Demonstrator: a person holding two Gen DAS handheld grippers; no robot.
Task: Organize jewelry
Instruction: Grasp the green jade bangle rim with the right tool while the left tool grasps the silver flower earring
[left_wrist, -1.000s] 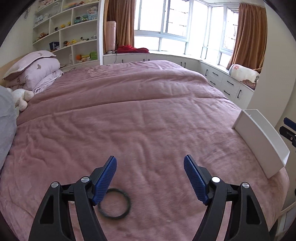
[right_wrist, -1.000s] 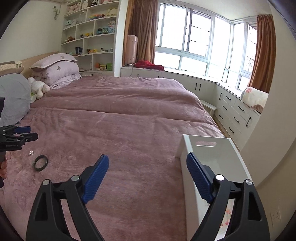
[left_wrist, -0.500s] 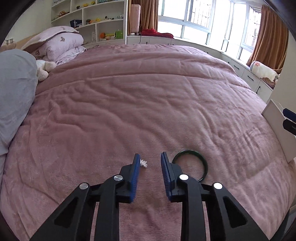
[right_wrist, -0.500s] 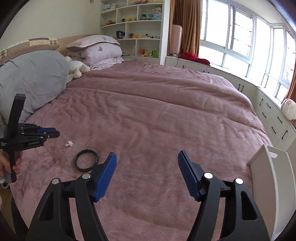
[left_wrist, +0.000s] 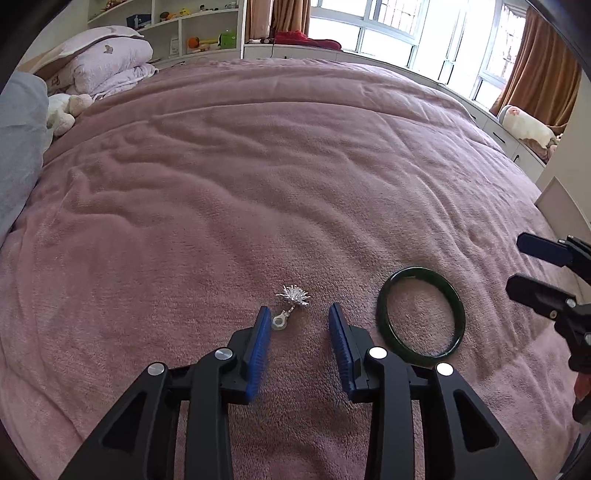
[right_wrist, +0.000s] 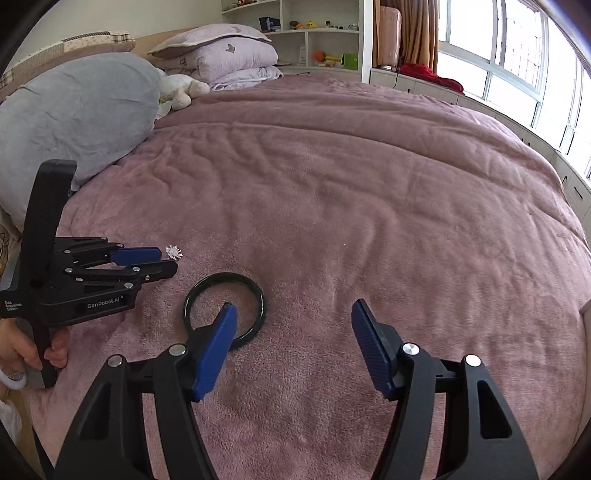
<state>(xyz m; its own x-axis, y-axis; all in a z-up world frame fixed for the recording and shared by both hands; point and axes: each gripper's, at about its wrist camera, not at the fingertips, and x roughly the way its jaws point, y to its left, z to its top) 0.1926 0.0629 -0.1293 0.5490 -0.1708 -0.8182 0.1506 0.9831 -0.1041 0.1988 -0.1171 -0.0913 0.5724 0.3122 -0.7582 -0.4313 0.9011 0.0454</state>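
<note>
A small silver spiky earring (left_wrist: 291, 300) lies on the pink bedspread (left_wrist: 258, 177), just ahead of my left gripper (left_wrist: 298, 314), whose jaws stand partly open around its ring end without touching it. A dark green bangle (left_wrist: 421, 316) lies flat just to its right. In the right wrist view the bangle (right_wrist: 224, 306) lies ahead of my left fingertip (right_wrist: 225, 317), which overlaps it. My right gripper (right_wrist: 293, 314) is wide open and empty. The left gripper (right_wrist: 162, 260) shows there at the left, next to the earring (right_wrist: 174, 252).
A grey pillow (right_wrist: 77, 107), stacked pink pillows (right_wrist: 229, 59) and a plush toy (right_wrist: 177, 88) lie at the head of the bed. A white box edge (left_wrist: 561, 206) stands at the right. Shelves and windows are behind.
My left gripper has moved down toward the earring and its jaws have opened a little wider. My right gripper has swung left and come nearer to the bangle.
</note>
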